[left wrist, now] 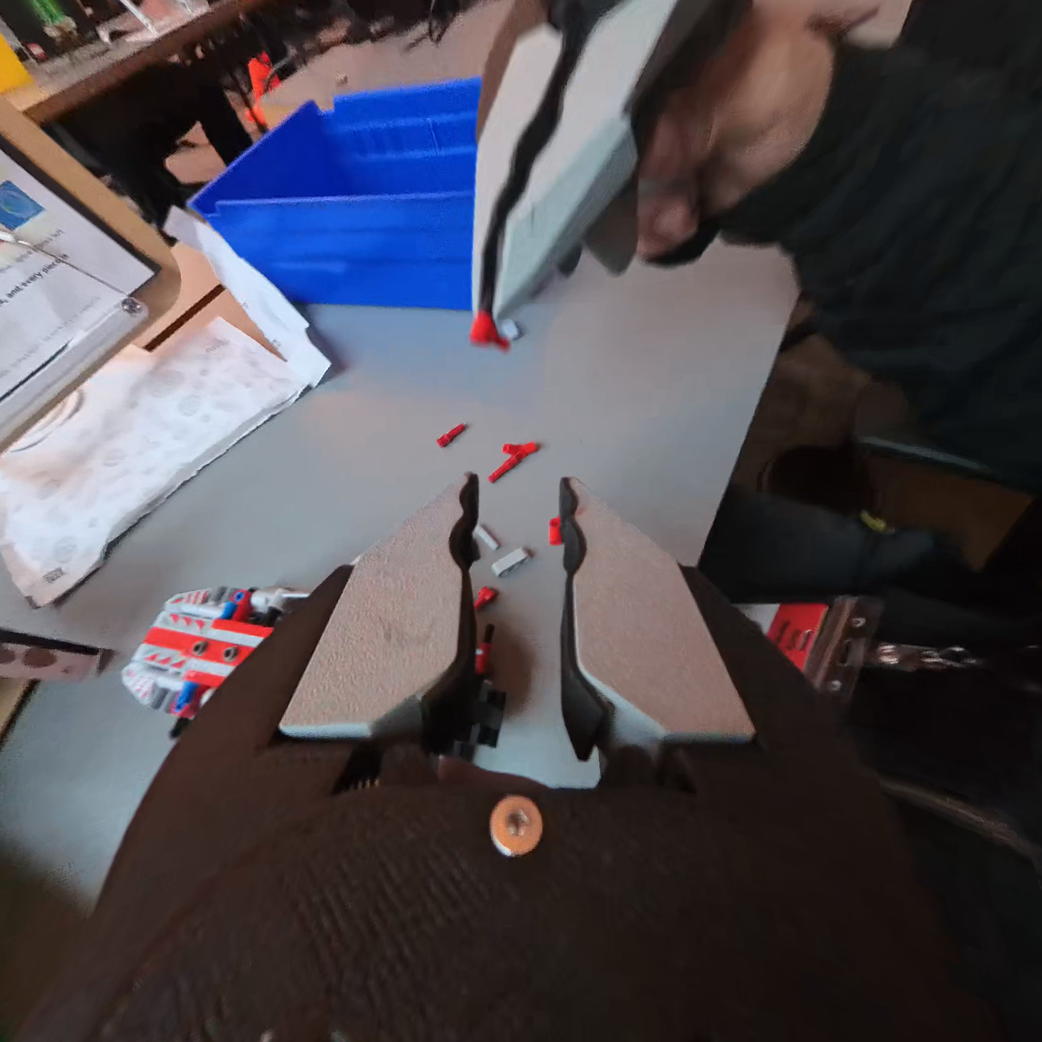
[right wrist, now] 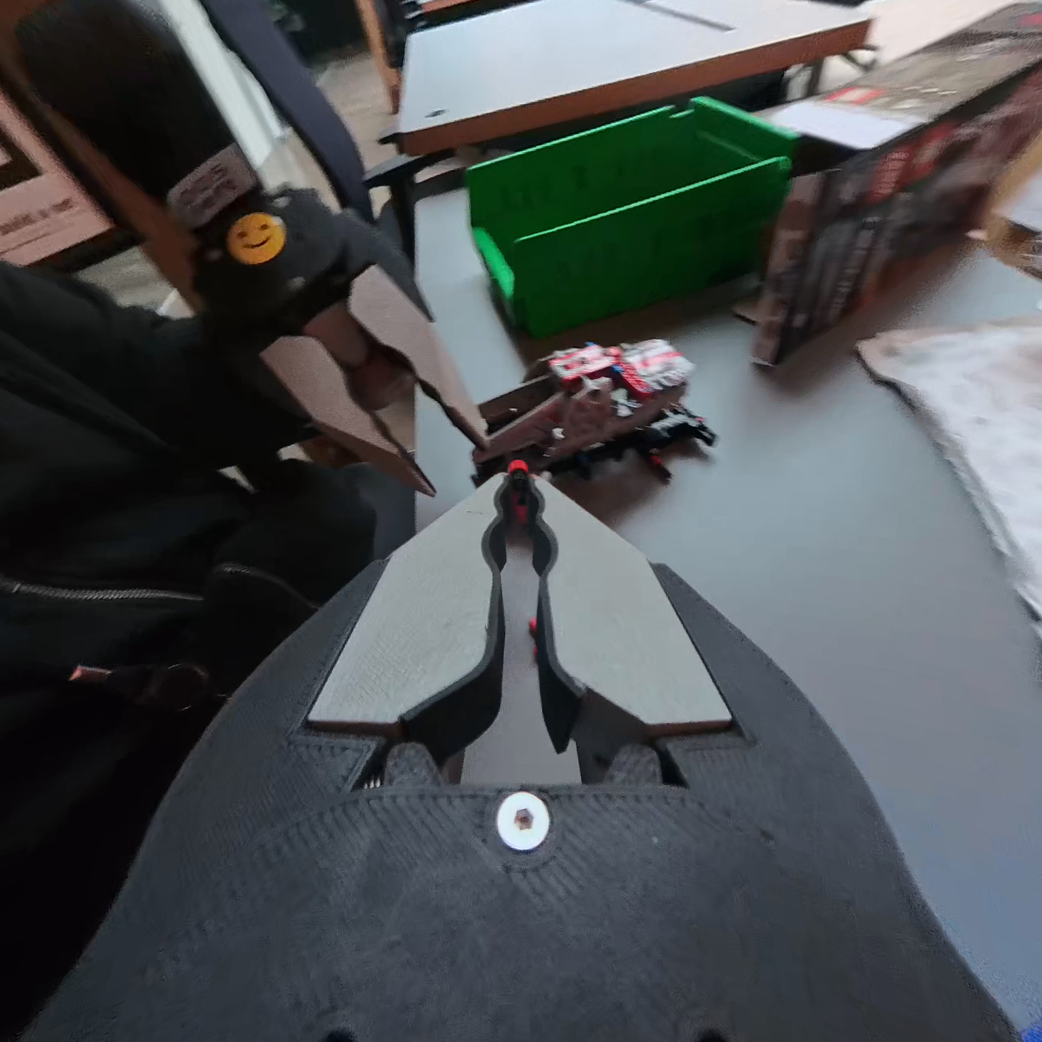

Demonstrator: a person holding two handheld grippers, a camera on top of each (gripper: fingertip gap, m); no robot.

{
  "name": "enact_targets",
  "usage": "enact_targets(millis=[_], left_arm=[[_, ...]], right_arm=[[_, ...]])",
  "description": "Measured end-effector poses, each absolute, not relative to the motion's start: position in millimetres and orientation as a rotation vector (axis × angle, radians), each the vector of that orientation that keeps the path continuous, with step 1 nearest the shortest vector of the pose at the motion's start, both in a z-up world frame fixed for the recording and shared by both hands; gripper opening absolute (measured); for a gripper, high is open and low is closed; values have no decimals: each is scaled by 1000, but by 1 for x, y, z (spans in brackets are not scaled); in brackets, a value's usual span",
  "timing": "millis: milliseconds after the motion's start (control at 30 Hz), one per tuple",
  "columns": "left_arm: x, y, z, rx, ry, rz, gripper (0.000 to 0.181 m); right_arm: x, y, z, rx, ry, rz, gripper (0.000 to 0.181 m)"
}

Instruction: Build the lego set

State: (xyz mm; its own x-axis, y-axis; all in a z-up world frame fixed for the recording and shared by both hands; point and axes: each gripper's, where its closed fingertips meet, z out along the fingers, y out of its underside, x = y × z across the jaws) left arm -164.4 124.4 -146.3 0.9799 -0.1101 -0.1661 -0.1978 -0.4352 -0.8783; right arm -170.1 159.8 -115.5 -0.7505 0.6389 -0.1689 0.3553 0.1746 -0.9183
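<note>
The lego set's part-built red, grey and black model (left wrist: 197, 648) lies on the grey table (left wrist: 349, 507), left of the left gripper (left wrist: 519, 485) and in front of a green bin (right wrist: 626, 225) and the standing printed box (right wrist: 879, 225), while a blue bin (left wrist: 349, 225) sits at the far edge beside white paper sheets (left wrist: 141, 440). The left gripper hangs over the table with its fingers spread and nothing between them, above loose red pins (left wrist: 510, 459) and small grey pieces (left wrist: 510, 562). The right gripper (right wrist: 519, 485) has its fingers clenched on a small red piece (right wrist: 517, 479), which looks like a pin, though blur makes that uncertain.
</note>
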Motion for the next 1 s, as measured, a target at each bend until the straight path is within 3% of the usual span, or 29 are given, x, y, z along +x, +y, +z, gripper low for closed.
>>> enact_targets(millis=[400, 600, 1000], left_arm=[[-147, 106, -132, -1904, 185, -382, 26], [-147, 110, -131, -1877, 208, -319, 7], [-178, 118, -104, -1676, 3, -145, 6]], right_arm=[[-152, 99, -127, -637, -2402, 1580, 0], [-153, 97, -124, -660, -2386, 1655, 0], [-183, 104, -96, -899, -1970, 2137, 0]])
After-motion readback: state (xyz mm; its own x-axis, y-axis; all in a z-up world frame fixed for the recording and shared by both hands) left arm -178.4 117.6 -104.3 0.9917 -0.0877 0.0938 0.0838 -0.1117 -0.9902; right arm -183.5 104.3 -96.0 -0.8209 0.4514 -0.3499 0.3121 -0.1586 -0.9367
